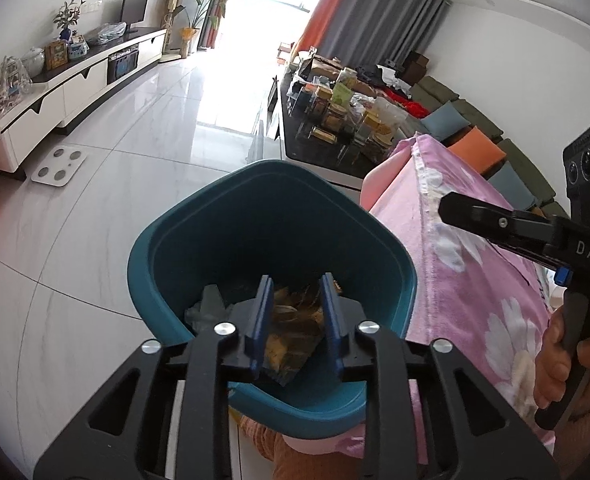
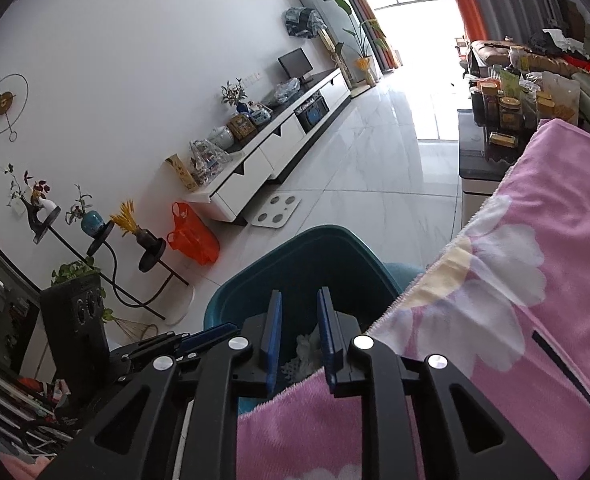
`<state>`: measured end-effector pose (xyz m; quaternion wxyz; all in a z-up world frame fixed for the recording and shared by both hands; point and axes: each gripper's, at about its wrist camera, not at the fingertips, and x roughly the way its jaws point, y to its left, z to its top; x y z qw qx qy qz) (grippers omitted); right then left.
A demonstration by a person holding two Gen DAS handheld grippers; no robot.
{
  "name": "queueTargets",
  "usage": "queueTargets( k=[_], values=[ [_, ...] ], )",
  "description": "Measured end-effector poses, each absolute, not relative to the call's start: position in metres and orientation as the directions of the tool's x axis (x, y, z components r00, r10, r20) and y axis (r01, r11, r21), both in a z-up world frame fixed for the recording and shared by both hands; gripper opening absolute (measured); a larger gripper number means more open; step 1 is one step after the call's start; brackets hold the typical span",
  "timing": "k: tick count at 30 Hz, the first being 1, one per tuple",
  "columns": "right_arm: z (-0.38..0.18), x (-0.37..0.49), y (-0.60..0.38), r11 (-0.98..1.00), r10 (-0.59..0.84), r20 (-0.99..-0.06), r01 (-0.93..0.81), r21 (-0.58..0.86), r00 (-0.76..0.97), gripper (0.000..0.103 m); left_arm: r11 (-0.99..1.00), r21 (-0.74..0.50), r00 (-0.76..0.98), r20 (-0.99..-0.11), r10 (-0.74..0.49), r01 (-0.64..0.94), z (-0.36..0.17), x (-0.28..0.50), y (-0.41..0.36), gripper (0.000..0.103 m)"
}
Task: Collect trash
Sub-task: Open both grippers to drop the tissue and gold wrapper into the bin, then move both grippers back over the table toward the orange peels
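Teal plastic bin sits on the floor right against the desk with the pink flowered cloth, handy so trash can drop straight off the edge. The left tool hangs right over its mouth, tilted down, pads slightly spread; a crinkly dark-and-yellow wrapper shows between them, though whether it's loose in the gap or already down in the bin I can't tell. The right tool points at the bin from over the cloth, pads a bit apart, nothing in them. Pale crumpled trash is already inside.
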<state>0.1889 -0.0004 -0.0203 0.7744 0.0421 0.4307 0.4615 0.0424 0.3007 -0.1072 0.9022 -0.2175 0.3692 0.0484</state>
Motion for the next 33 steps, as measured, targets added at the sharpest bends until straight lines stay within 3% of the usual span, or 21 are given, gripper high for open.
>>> queueTargets(
  k=[3, 7, 15, 27, 33],
  values=[
    [-0.013, 0.183, -0.012, 0.561, 0.763, -0.611, -0.688, 0.461, 0.213, 0.029, 0.908, -0.355, 0.747, -0.660, -0.075, -0.222, -0.098, 0.035, 0.294, 0.029],
    [-0.001, 0.169, -0.033, 0.549, 0.772, -0.590, -0.717, 0.430, 0.238, 0.032, 0.926, -0.339, 0.790, -0.608, -0.082, -0.164, -0.076, 0.023, 0.277, 0.038],
    [0.016, 0.148, -0.103, 0.586, 0.769, -0.548, -0.706, 0.398, 0.328, 0.043, 0.943, -0.331, 0.819, -0.529, -0.222, 0.041, -0.044, 0.024, 0.214, 0.043],
    [0.015, 0.128, -0.237, 0.742, 0.665, -0.536, -0.542, 0.395, 0.520, 0.044, 0.898, -0.323, 0.713, -0.551, -0.434, 0.298, -0.051, 0.052, 0.099, 0.042],
    [0.010, 0.110, -0.310, 0.836, 0.548, -0.548, -0.403, 0.371, 0.632, 0.044, 0.864, -0.305, 0.646, -0.575, -0.502, 0.399, -0.057, 0.060, 0.045, 0.043]
  ],
)
